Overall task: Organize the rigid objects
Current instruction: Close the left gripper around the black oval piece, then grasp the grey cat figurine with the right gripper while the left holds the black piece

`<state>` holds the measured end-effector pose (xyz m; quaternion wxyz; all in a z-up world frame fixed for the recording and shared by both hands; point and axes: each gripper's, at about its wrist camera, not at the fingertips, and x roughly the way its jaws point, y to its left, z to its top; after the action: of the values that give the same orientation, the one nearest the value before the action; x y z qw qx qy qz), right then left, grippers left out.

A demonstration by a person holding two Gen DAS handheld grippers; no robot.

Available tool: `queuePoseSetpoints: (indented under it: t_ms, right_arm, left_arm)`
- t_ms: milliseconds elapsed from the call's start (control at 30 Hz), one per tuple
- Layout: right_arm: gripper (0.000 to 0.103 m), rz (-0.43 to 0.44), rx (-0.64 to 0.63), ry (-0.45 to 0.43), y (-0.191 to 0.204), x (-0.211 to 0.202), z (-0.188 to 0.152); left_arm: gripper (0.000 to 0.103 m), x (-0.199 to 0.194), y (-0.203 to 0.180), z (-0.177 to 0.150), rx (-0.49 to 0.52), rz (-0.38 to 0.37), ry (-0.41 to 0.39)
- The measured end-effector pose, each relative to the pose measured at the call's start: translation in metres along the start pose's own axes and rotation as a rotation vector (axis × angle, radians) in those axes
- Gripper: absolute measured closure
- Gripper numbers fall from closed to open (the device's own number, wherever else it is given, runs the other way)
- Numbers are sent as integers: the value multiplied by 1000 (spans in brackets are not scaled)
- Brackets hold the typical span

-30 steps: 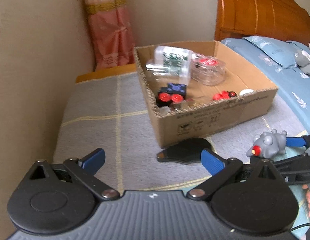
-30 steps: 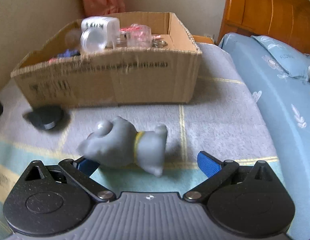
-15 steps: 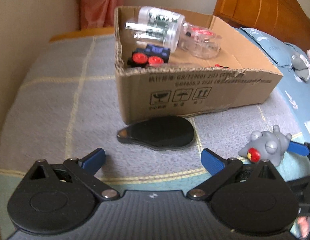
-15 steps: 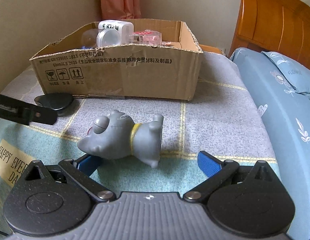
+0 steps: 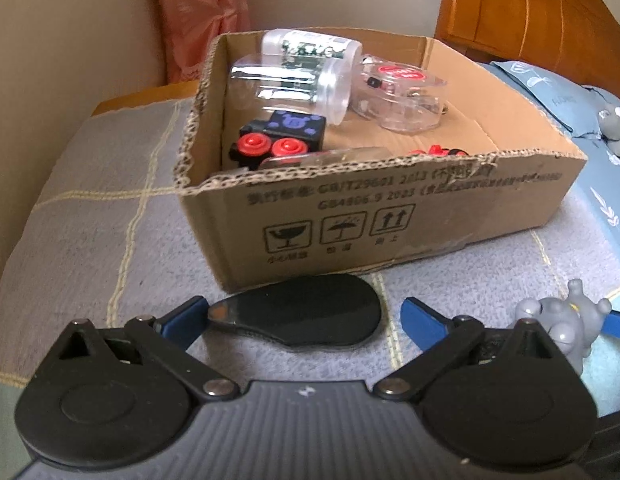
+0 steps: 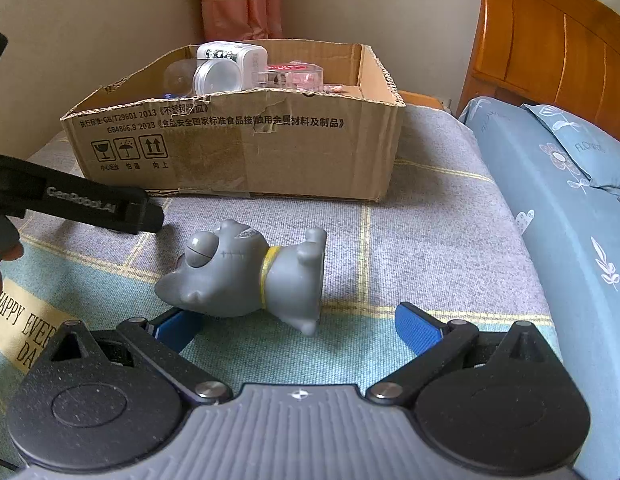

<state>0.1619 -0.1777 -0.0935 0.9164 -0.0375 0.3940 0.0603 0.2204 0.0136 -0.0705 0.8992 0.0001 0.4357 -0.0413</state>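
A flat black oval object [image 5: 305, 314] lies on the grey blanket just in front of the cardboard box [image 5: 390, 224]. My left gripper [image 5: 303, 318] is open, its blue fingers on either side of the black object's near edge. A grey toy dog [image 6: 249, 274] lies on its side on the blanket; it also shows in the left wrist view [image 5: 562, 322]. My right gripper [image 6: 297, 326] is open, with the dog between and just ahead of its fingers. The box [image 6: 245, 148] holds clear plastic jars [image 5: 293, 74], a black toy train with red wheels [image 5: 277, 140] and small red pieces.
The left gripper's black body [image 6: 81, 204] reaches in from the left of the right wrist view. A wooden headboard [image 6: 558, 36] and blue bedding [image 6: 570, 208] are to the right. A beige wall and pink curtain [image 5: 197, 20] stand behind the box.
My left gripper has moved forward and down, so the black object now lies between its fingers. My right gripper has closed in slightly on the toy dog. Both stay open.
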Motion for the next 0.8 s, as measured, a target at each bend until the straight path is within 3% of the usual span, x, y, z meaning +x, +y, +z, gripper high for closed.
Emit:
queuePoseSetpoints:
  t_ms: [100, 800]
  right_arm:
    - [0, -2, 1, 1, 1, -1, 0]
    - [0, 74, -28, 17, 29, -5, 4]
  left_arm:
    - [14, -4, -2, -2, 39, -3, -17]
    - [14, -33, 39, -33, 29, -5, -5]
